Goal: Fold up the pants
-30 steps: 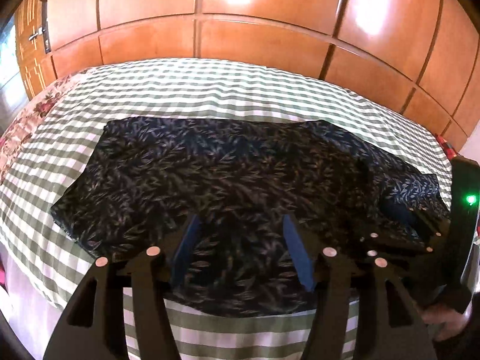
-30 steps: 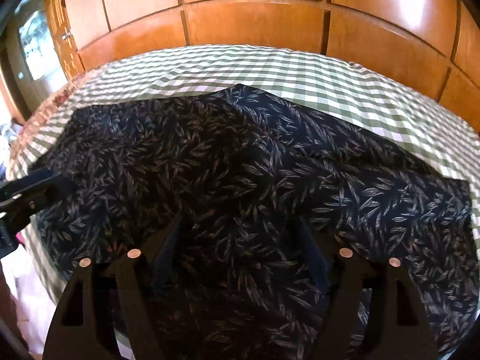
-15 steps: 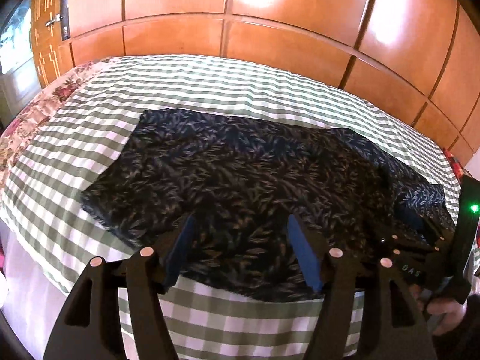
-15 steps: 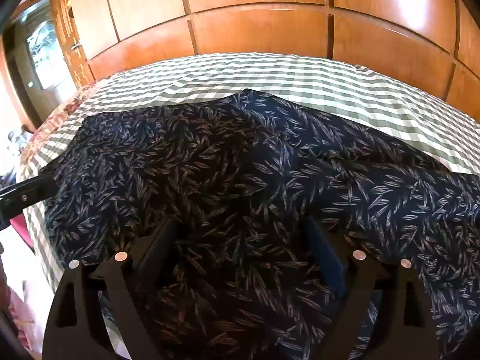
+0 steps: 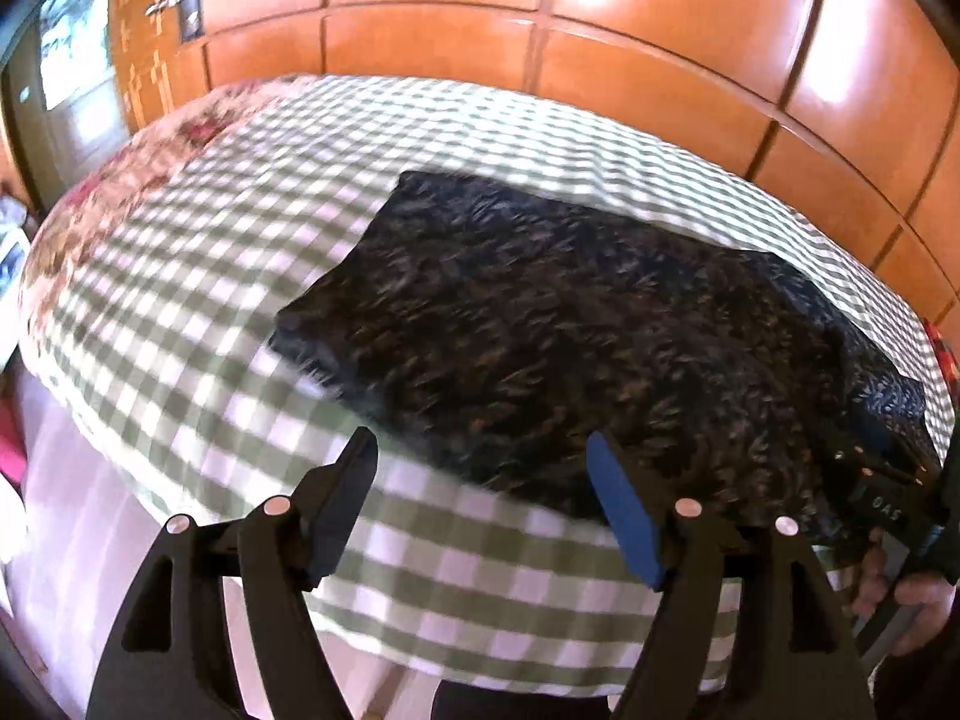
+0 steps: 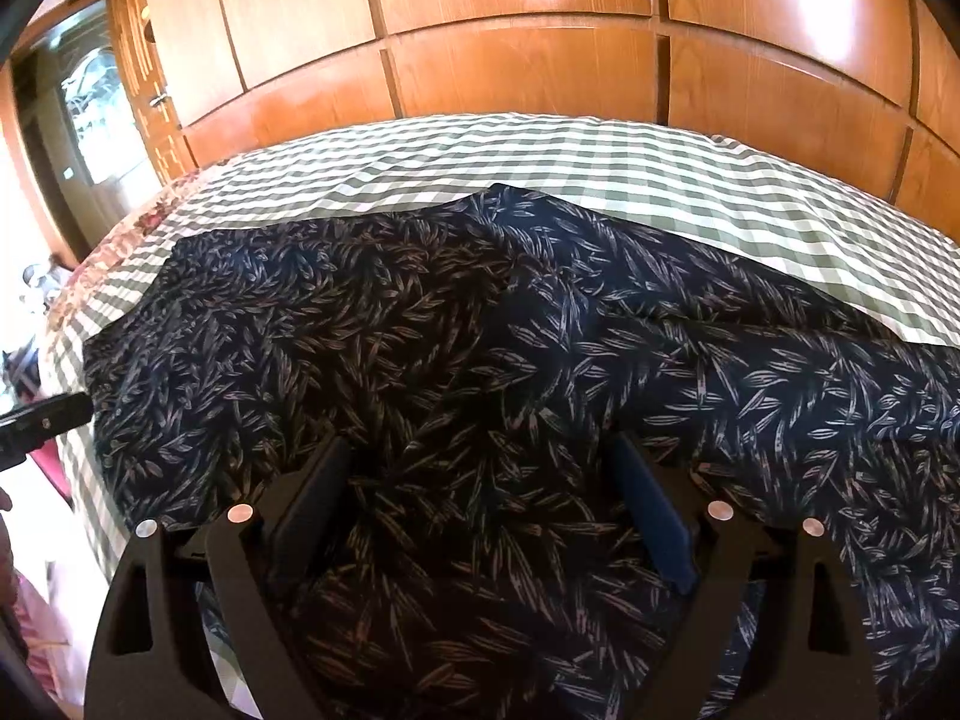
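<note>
Left gripper (image 5: 480, 468) — agape beside pants (image 5: 570, 330)

left gripper (image 5: 483, 468) pointing down-forward, jaws gaping wide, nothing between pads, just been opening up more. right gripper (image 6: 480, 480) also tilting down-forward, jaws spread wide too, just been opening, pads not pinching anything. in left wrist view, right gripper body poking in at 4 o'clock, person's hand (image 5: 900, 594) wrapping its handle. in right wrist view, left gripper tip peeking in at 9 o'clock.
</note>
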{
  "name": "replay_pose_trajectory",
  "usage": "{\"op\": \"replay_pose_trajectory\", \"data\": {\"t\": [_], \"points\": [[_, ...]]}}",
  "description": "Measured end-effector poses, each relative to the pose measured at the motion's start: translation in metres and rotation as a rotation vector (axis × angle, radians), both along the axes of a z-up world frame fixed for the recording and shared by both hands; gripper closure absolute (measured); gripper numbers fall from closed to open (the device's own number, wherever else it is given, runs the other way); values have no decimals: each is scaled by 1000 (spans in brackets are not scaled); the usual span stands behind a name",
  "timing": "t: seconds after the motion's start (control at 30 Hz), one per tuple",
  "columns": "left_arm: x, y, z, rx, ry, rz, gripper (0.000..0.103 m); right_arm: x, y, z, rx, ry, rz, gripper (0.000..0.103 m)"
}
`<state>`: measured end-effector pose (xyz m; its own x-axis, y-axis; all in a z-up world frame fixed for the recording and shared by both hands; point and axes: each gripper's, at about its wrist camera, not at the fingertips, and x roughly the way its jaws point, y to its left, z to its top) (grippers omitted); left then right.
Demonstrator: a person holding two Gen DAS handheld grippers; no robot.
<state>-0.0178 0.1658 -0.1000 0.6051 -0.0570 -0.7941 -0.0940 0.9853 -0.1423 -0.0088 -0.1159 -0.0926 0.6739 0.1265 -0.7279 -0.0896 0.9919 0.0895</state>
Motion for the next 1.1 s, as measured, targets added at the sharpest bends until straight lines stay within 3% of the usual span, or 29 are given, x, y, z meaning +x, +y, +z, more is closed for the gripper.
{"op": "replay_pose_trajectory", "data": {"t": [0.03, 0.13, 0.37, 0.5, 0.67, 0.83, 0.9, 0.93, 1.0, 1.1], "points": [[-1, 5, -3, -8, 6, 12, 31, 0, 0, 0, -2, -2, 1, 15], [-4, 27, -9, -127, 11, 82, 31, -1, 0, 0, -4, -6, -1, 15], [2, 86, -33, -549, 29, 201, 37, -2, 2, -1, -1, -12, -1, 15], [10, 98, -41, -652, 23, 247, 37, -2, 1, -1, 0, -12, -3, 15], [20, 103, -43, -679, 1, 292, 38, -2, 2, -1, 0, -13, -4, 15], [43, 103, -43, -622, 8, 306, 61, -2, 1, -1, -3, -14, -4, 15], [51, 99, -44, -598, 19, 309, 84, -2, 2, -1, -4, -14, -3, 15], [56, 95, -43, -597, 22, 295, 85, -2, 2, -1, -6, -13, -3, 15], [55, 82, -27, -526, -37, 259, 87, -2, 2, -1, -12, -14, -3, 15], [51, 45, 7, -380, -140, 125, 87, -1, 3, -2, -20, -15, -2, 15]]}}
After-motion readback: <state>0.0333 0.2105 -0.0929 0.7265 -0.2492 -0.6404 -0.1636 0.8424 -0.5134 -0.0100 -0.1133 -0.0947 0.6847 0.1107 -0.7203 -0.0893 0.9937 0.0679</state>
